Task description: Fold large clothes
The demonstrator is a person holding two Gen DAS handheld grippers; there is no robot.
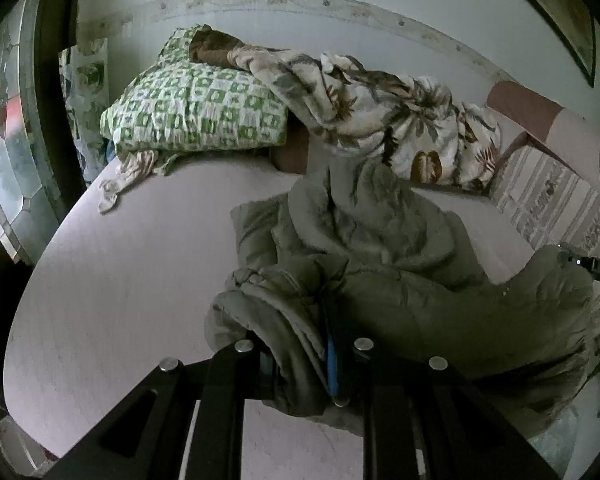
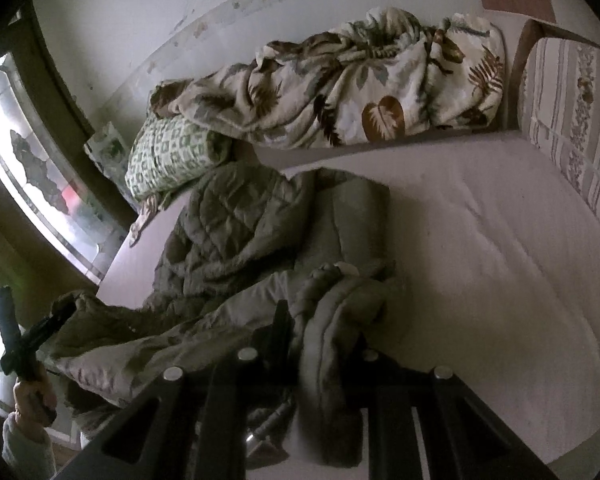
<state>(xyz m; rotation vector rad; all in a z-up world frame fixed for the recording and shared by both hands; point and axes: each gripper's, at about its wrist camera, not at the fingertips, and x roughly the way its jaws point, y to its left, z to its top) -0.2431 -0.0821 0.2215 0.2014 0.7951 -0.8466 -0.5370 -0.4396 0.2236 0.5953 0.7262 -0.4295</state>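
Both my claws are clamped on the olive quilted jacket: left gripper and right gripper each pinch its bunched hem at the mattress's near edge. Thick padding could slip free, or fold crooked.

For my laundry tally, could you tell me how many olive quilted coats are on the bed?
1: the olive coat lies crumpled across the pink mattress, below the green pillow. More clothing could be hidden under the leaf-print blanket.
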